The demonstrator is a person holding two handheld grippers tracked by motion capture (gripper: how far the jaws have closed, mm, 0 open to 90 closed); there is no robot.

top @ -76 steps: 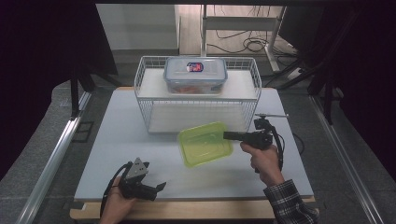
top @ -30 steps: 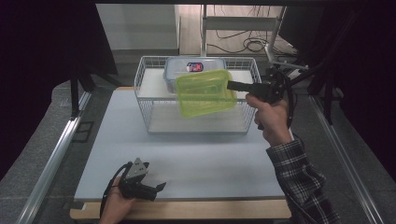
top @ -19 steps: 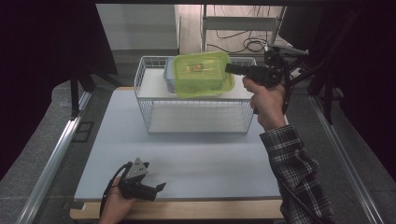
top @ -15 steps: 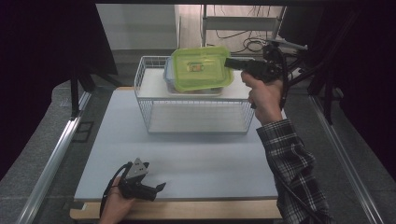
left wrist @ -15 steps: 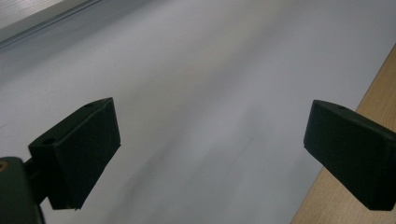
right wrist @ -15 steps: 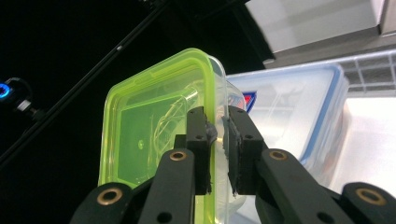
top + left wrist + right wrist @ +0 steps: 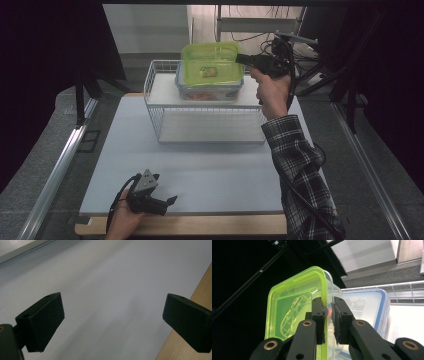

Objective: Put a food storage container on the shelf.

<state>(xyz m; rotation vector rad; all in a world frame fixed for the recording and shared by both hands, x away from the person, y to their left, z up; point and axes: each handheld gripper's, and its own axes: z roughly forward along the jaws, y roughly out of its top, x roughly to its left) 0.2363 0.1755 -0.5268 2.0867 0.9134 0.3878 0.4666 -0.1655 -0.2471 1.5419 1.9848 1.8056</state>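
Right tool (image 7: 240, 59) is clamping the rim of the clear plastic food box with the lime-green lid (image 7: 211, 63), jaws pinched on its edge. It's holding the box over the white wire basket rack (image 7: 155, 107), right above the blue-lidded clear plastic container (image 7: 235, 92) sitting on the rack's top shelf; can't tell if the two boxes are touching. Left tool (image 7: 167, 202) is resting at the near edge of the white desk (image 7: 210, 175), jaws standing wide apart, gripping nothing.

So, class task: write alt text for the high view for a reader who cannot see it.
The right gripper holds a green-lidded container by its edge above a blue-lidded container on a white wire rack. The left gripper rests open near the table's front edge.
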